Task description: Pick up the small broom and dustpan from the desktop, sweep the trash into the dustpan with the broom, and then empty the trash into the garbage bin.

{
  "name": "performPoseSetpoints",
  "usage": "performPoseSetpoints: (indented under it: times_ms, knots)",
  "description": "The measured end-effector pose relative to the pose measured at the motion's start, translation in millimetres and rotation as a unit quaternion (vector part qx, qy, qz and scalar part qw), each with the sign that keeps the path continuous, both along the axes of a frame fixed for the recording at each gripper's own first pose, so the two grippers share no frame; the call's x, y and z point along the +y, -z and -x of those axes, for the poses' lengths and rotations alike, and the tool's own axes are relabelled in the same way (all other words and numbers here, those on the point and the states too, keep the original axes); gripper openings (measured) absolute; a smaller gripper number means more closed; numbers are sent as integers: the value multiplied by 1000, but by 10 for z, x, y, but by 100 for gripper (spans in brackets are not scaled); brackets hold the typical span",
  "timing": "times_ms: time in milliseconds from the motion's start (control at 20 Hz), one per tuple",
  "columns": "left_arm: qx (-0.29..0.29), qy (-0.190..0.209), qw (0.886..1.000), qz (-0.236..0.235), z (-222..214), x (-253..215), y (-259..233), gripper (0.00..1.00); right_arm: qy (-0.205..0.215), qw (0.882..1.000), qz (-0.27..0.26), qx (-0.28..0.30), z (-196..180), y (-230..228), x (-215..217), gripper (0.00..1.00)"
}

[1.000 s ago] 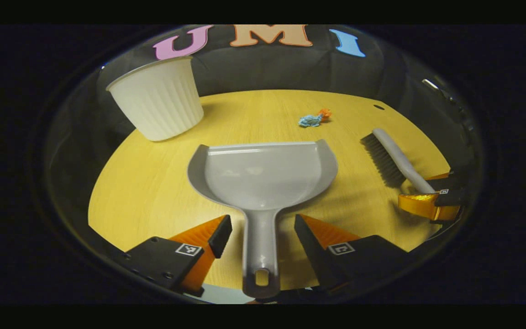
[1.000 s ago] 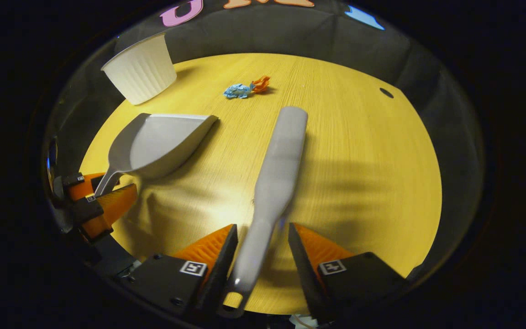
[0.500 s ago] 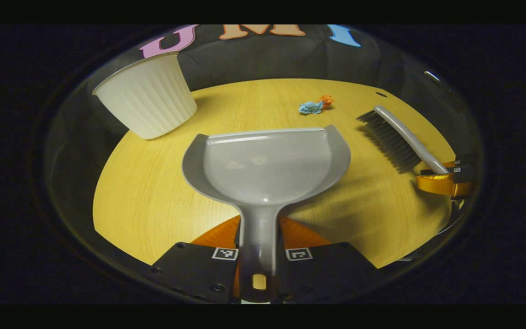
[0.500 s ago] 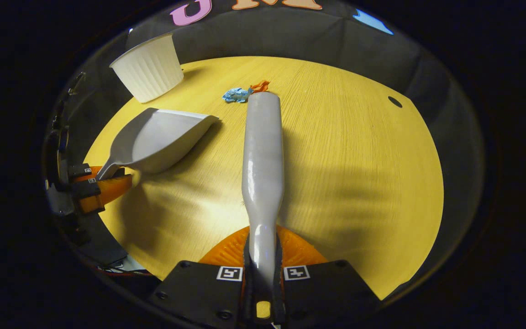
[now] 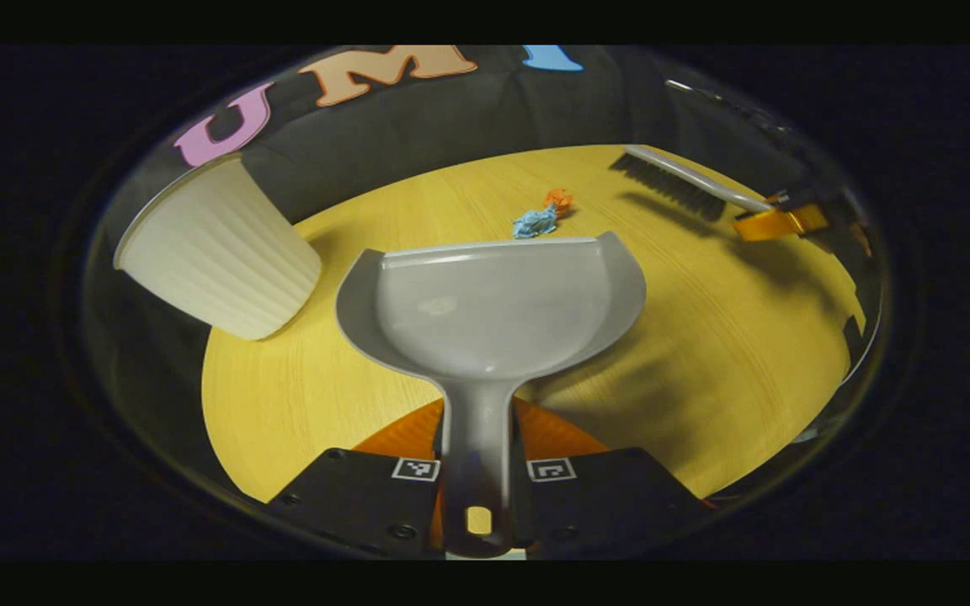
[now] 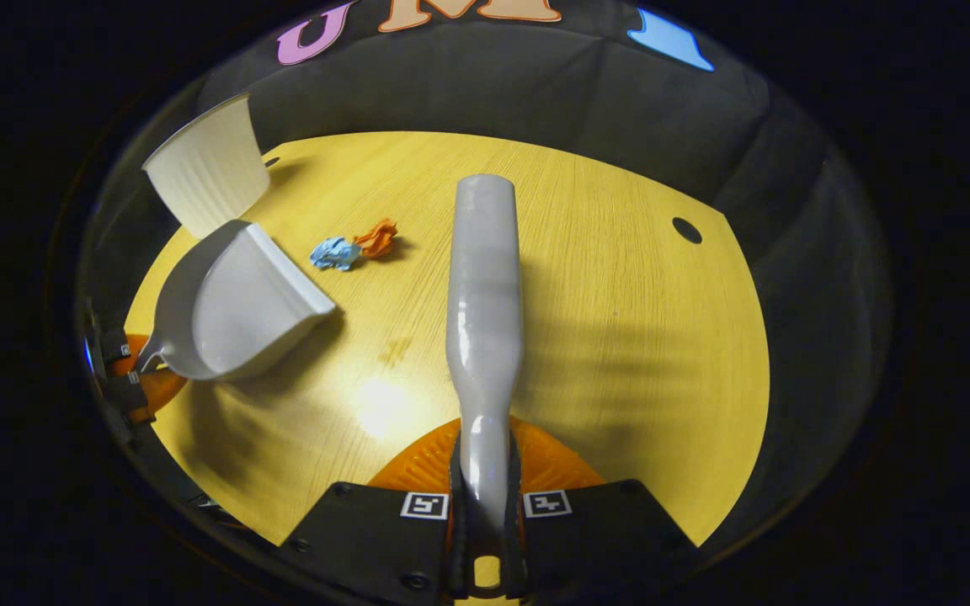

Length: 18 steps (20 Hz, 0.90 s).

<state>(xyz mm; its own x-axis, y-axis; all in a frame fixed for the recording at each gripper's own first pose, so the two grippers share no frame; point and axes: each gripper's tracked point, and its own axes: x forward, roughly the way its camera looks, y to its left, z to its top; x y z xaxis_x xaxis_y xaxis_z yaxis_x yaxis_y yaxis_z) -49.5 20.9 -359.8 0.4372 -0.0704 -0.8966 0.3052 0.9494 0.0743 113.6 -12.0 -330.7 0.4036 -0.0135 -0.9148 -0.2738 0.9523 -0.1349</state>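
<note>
- Clamping the handle of the grey plastic dustpan [image 5: 489, 303] between both fingers, the left claw [image 5: 475, 471] holds the pan out in front of it, open mouth pointing away over the yellow wood-grain worktop [image 5: 729, 337].
- Just past the pan's front lip lie two crumpled scraps of trash, a blue paper wad [image 5: 533, 223] and an orange paper wad [image 5: 559, 199], touching each other.
- A white ribbed plastic garbage bin [image 5: 215, 248] stands at the worktop's left edge, near the pan's left side.
- The right claw [image 6: 485, 497] is pressed shut on the narrow handle of the small grey broom [image 6: 483, 286], whose back runs straight ahead above the worktop.
- In the left gripper view the broom's dark bristles [image 5: 666, 183] point downward, far to the right of the trash; whether they touch the worktop cannot be told.
- In the right gripper view the wads lie between the dustpan and the broom.
</note>
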Motion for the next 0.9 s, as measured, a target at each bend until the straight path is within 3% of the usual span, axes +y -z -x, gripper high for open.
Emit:
performPoseSetpoints:
  times_ms: [300, 450, 600, 800, 900]
  knots:
    - [15, 18, 999, 27, -46, -103, 117, 23, -79, 994, 76, 27, -564, 105, 261, 18]
    - [18, 25, 999, 31, -38, -106, 121, 23, -134, 985, 91, 63, -557, 218, 481, 18]
    - [25, 33, 999, 27, -45, -108, 102, 23, -246, 958, 125, 72, -519, 160, 701, 18]
    - [28, 46, 998, 20, -29, -100, 109, 22, -376, 916, 104, 88, -416, 165, 1000, 18]
    - [24, 48, 998, 19, -31, -97, 108, 25, -381, 916, 85, 88, -457, 191, 970, 18]
